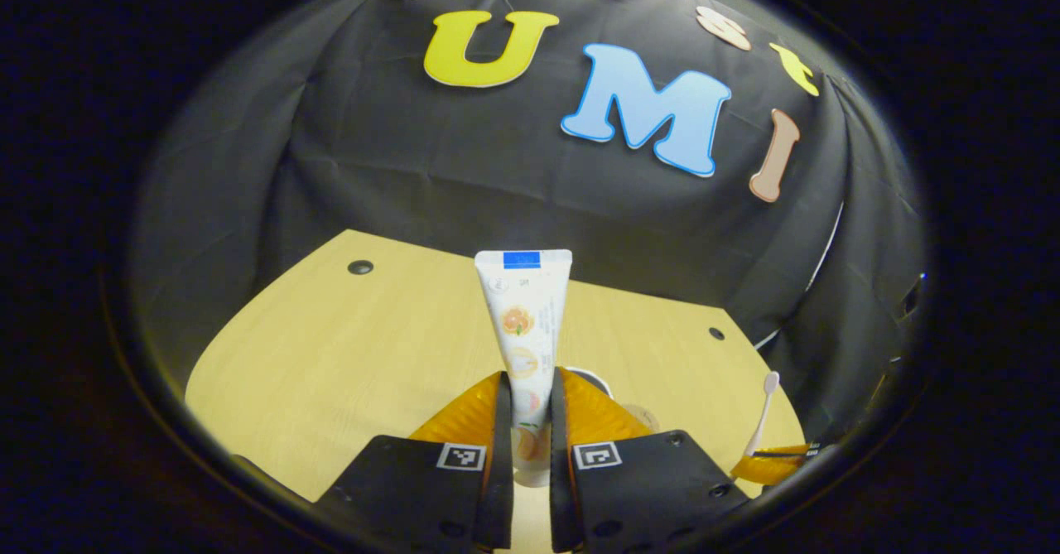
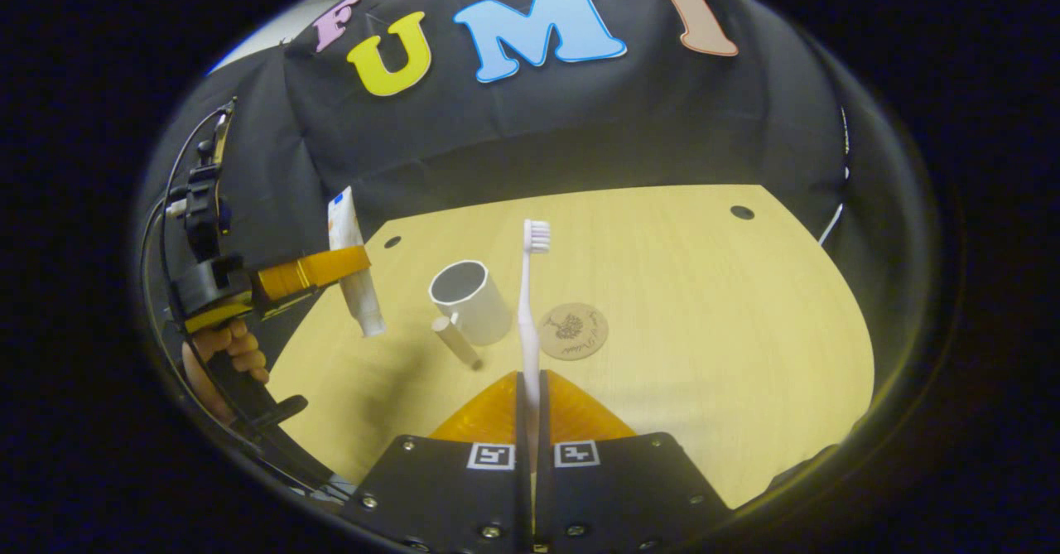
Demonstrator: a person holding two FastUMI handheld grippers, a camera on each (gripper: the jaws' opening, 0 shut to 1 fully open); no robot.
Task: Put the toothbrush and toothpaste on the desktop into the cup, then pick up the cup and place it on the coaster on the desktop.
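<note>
Matt wood-grain desktop (image 2: 704, 305); cloth wall (image 1: 497, 173)

1. A light wooden desktop (image 2: 679, 289) with a pale grain fills the lower part of both views.
2. Small dark round holes (image 1: 360, 267) sit near its far corners.
3. Black cloth (image 1: 464, 165), creased in folds, hangs as the booth's wall behind and beside the desktop.
4. A white cable (image 2: 831, 224) runs down the cloth at the right.

Right hand-held gripper (image 2: 528, 388) clamping upright toothbrush (image 2: 527, 305) — cup (image 2: 472, 291), coaster (image 2: 573, 331) beyond
</note>
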